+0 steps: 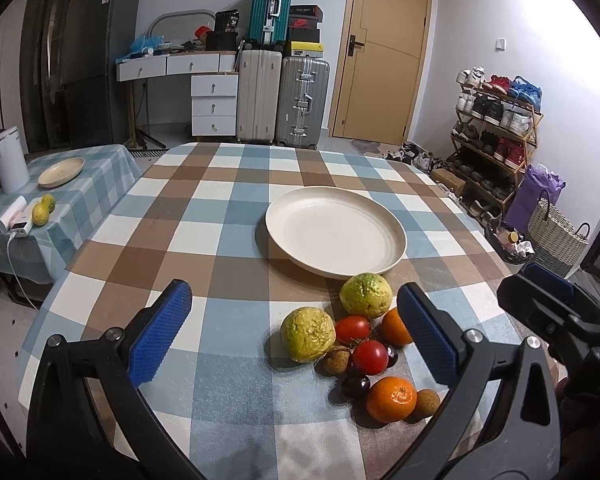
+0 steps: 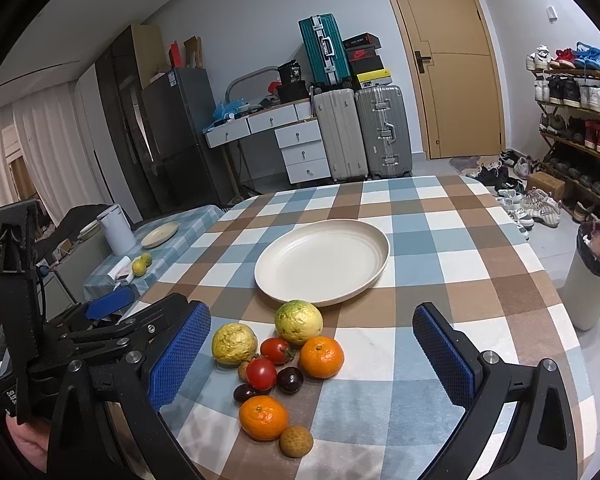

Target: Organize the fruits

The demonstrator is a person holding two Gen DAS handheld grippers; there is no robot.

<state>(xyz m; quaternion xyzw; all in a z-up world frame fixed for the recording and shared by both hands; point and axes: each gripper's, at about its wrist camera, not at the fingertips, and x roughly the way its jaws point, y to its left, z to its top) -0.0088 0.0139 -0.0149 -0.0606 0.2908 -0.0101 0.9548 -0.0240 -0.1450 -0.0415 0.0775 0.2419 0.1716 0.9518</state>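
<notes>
A pile of fruit lies on the checked tablecloth near me: two yellow-green guavas (image 1: 365,294) (image 2: 299,321), two tomatoes (image 1: 370,357) (image 2: 261,373), two oranges (image 1: 391,399) (image 2: 263,417), dark plums (image 2: 289,379) and small brown longans (image 2: 296,441). Just beyond the pile sits an empty cream plate (image 1: 336,236) (image 2: 322,266). My left gripper (image 1: 296,332) is open and hovers over the pile's left side, holding nothing. My right gripper (image 2: 314,356) is open above the pile, also holding nothing. Each gripper shows at the other view's edge.
A side table at the left carries a small plate (image 1: 61,172), a white kettle (image 1: 10,160), two green-yellow fruits (image 1: 41,213) and a charger. On the right are a shoe rack (image 1: 496,128), a woven basket (image 1: 556,236) and a bin (image 2: 592,276). Suitcases and drawers stand behind.
</notes>
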